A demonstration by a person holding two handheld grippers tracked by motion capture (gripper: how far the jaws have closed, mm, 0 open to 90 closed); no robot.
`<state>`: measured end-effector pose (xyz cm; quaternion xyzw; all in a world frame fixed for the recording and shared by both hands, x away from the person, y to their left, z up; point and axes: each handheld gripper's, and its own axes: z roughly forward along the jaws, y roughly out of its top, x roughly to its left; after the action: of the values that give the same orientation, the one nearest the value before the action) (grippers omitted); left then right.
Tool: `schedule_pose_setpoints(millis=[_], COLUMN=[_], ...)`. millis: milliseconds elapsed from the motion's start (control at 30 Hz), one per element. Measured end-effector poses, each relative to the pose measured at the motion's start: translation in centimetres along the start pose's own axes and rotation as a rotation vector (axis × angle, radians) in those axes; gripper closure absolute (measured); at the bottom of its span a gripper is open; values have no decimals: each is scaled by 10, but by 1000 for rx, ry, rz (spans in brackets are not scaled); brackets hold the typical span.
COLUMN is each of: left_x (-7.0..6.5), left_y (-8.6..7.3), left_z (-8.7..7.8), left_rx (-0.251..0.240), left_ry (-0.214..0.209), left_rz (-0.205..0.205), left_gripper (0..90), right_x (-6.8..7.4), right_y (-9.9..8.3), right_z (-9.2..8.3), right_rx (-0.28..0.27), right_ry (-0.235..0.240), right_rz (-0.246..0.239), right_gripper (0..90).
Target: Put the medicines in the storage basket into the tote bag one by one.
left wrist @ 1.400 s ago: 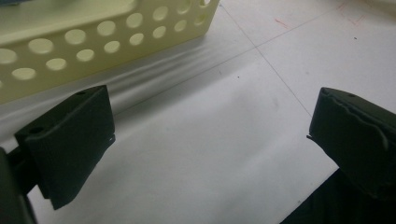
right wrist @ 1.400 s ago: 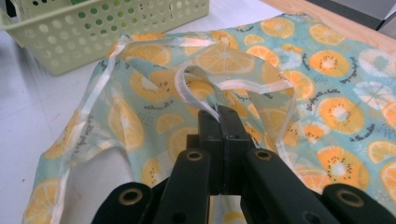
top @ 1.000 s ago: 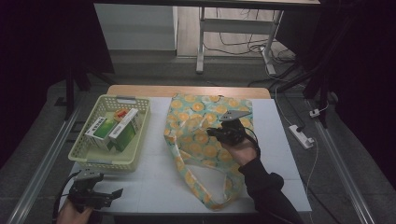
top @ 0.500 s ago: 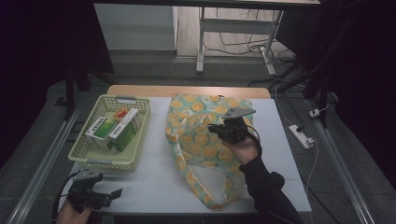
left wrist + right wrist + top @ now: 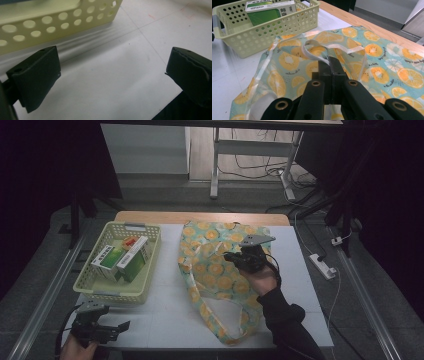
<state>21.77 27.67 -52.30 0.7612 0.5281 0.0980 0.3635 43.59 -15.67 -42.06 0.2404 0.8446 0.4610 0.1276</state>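
Observation:
A cloth bag (image 5: 212, 270) printed with orange slices lies flat on the white table (image 5: 165, 315), its long handles trailing toward the front edge. My right gripper (image 5: 232, 256) rests on the bag's middle. In the right gripper view this gripper (image 5: 331, 62) has its jaws pressed together on a white-edged strap (image 5: 312, 53) of the bag (image 5: 287, 60), and the cloth puckers around the grip. My left gripper (image 5: 122, 325) lies low at the table's front left corner. In the left gripper view it (image 5: 112, 67) stands open with only bare table between its jaws.
A pale green perforated basket (image 5: 86, 276) stands left of the bag and holds green and white boxes (image 5: 122, 260); its wall (image 5: 50, 22) is just ahead of my left gripper. A wooden strip (image 5: 200, 217) runs along the table's far edge. A power strip (image 5: 322, 266) lies on the floor, right.

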Motion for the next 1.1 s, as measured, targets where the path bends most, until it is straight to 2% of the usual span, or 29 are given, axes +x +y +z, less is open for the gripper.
schedule_pose_setpoints(millis=[267, 467, 833, 967, 1100], left_x=[1, 1, -1, 1, 4], left_y=[0, 2, 11, 14, 17], left_z=[-4, -9, -20, -23, -27], left_rx=[-52, -75, -109, -126, -147], left_ry=[-20, -14, -9, -9, 10], left_rz=[-24, -16, 43, 47, 43], left_gripper=[0, 0, 0, 0, 0], right_x=[0, 1, 1, 1, 0], right_y=[0, 0, 0, 0, 0], right_z=[0, 0, -2, -2, -2], right_rx=[1, -1, -6, -7, -2], right_ry=[5, 7, 11, 12, 12], right_rz=[1, 3, 4, 2, 4], right_gripper=[899, 899, 899, 899, 897])
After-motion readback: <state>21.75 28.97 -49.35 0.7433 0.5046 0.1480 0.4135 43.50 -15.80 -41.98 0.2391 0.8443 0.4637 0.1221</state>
